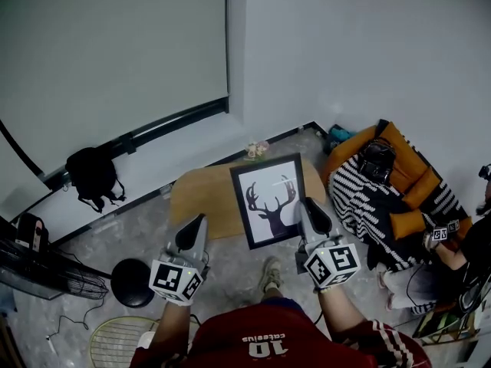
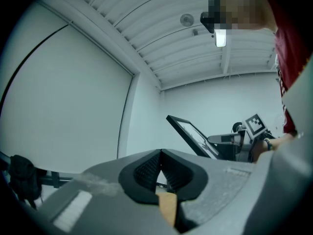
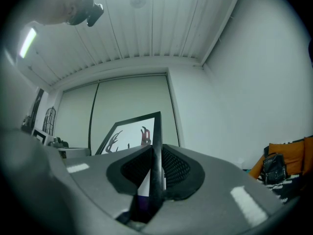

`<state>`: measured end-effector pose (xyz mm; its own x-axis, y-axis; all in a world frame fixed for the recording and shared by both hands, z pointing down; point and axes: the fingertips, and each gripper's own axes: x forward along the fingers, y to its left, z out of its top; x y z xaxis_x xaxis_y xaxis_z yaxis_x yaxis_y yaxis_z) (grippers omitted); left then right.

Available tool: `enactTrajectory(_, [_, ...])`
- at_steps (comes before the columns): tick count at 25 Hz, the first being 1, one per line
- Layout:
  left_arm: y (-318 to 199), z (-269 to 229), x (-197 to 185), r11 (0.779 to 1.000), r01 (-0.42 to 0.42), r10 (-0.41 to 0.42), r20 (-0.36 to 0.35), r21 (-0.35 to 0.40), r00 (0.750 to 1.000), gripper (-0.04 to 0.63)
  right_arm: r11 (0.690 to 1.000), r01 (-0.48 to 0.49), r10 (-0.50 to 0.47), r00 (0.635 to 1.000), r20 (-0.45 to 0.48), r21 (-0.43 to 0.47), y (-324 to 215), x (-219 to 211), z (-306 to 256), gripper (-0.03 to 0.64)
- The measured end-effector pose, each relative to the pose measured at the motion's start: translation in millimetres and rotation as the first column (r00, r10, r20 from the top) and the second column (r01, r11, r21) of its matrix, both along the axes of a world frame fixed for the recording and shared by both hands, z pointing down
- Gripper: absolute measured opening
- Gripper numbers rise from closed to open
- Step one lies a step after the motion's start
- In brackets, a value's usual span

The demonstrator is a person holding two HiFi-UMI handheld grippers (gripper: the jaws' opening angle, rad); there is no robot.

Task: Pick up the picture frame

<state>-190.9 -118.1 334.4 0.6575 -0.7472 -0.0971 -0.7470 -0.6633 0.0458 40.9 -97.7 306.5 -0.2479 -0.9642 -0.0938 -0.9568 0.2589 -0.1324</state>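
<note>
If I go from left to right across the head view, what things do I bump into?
black backpack → left claw → picture frame → right claw, pinching the frame's edge → orange sofa

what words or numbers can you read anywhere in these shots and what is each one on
"10": on the person's red shirt, upside down in the head view.
Small white word next to that number: too small and blurred to read.
Left marker cube and right marker cube: black and white square patterns only, no letters.
Picture frame: a stag silhouette, no words.
</note>
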Motion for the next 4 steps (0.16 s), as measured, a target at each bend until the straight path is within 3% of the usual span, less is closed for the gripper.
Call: enactTrajectory(4, [1.9,-2.5,-1.7,1.000,0.000,0.000,-0.003,0.005,1.000,0.003,1.000,-0.002,0.002,1.000,-0.001,0.004,2.5,-1.6,-3.1,0.063])
